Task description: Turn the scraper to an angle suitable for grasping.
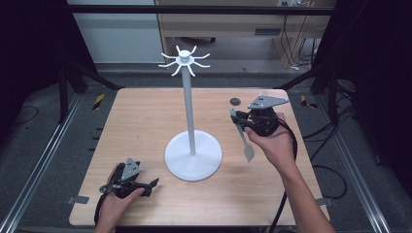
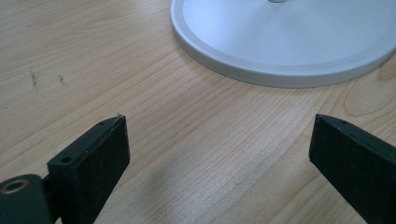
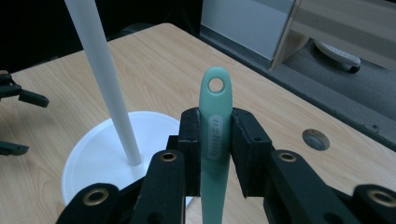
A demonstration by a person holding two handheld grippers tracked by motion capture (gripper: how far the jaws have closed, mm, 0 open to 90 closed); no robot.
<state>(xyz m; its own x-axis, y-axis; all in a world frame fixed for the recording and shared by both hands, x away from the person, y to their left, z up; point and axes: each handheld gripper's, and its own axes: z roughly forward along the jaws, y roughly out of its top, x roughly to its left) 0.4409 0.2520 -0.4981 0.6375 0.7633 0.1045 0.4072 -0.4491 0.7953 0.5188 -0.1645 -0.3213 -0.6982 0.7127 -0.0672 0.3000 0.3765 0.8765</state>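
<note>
— Right gripper [image 3: 215, 154] has what?
— Jaws clamped on the spatula [image 3: 215, 140] handle, stand [image 3: 100, 70] beyond them.
— Left gripper [image 2: 219, 158]?
— Jaws apart over bare bench [image 2: 93, 56], stand's base just ahead.

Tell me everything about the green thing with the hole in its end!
It is a pale green plastic spatula with a long flat handle. A round hanging hole sits at the handle's tip, with raised lettering below it. The right gripper clamps the handle between its black jaws. The spatula is lifted off the wooden table, its wider, paler blade hanging downward.
</note>
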